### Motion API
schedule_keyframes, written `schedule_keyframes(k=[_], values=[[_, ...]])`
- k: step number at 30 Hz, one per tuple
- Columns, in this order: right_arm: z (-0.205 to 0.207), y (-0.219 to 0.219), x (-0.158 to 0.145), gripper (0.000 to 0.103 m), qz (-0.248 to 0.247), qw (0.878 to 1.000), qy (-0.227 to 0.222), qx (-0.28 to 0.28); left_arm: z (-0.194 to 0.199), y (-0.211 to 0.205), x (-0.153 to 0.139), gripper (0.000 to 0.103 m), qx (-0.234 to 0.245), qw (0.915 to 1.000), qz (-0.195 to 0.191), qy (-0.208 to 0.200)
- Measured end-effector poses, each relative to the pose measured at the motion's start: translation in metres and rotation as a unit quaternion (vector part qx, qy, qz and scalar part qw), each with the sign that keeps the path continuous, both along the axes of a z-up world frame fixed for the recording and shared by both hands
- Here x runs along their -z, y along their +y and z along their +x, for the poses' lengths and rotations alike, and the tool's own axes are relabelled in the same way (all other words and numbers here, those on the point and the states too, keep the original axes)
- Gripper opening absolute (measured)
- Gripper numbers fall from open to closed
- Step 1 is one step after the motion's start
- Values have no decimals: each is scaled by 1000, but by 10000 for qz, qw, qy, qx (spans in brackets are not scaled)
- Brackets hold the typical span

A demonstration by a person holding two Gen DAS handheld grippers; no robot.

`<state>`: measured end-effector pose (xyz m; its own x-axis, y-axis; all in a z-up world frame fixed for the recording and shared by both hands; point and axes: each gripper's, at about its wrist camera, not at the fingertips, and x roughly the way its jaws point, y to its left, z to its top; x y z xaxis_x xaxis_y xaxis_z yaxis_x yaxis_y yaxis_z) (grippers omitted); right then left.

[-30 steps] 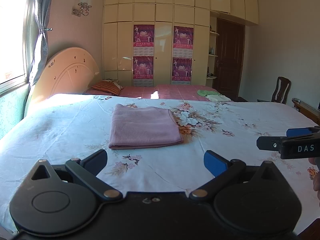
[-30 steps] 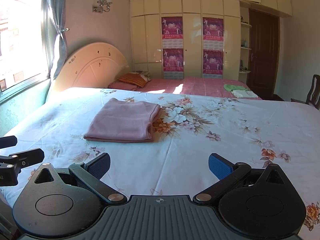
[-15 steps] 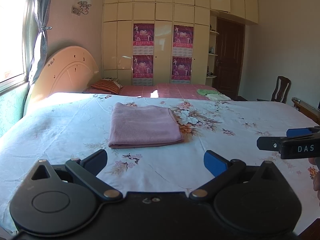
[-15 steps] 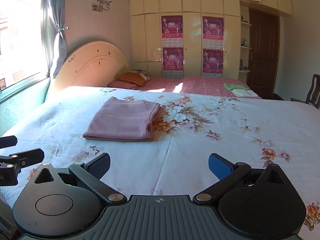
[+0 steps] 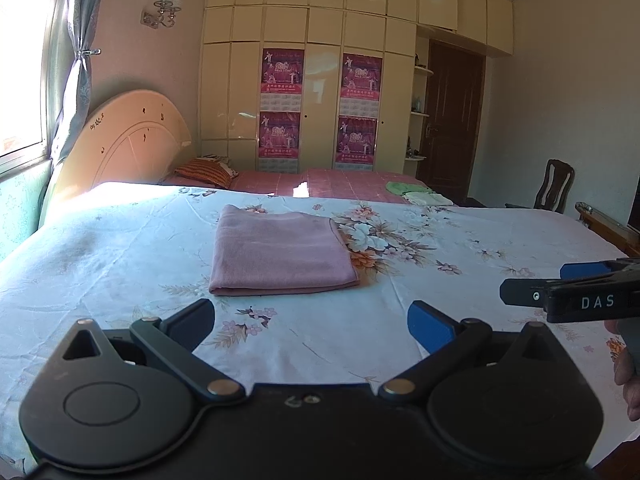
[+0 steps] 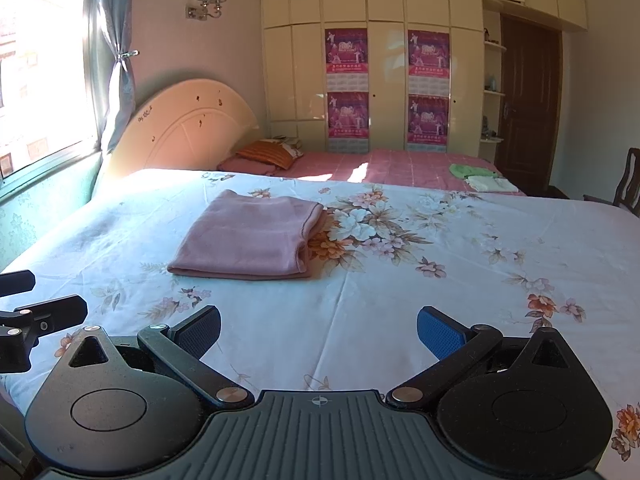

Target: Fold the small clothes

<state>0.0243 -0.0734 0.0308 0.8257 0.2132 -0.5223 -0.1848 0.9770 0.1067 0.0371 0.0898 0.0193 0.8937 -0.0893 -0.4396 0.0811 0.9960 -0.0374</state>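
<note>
Sunlight is falling across the floral bed sheet (image 5: 120,248) where I am working; my left claw (image 5: 312,320) is hovering low over the near edge, spread wide and gripping nothing; my right claw (image 6: 318,330) is doing the same beside it, equally wide and empty; the folded pink cloth (image 5: 280,252) is lying flat mid-bed, well ahead of both; green and pale folded clothes (image 6: 480,178) are sitting on the pink bed (image 6: 400,164) behind.
</note>
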Motion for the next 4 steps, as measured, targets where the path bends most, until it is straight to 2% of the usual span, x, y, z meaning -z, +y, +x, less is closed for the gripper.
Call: schedule_keyframes(k=[4], values=[[1,2,0,103,-15,10000,-11,-40,-1,-1,1,103,3,10000,5,34]])
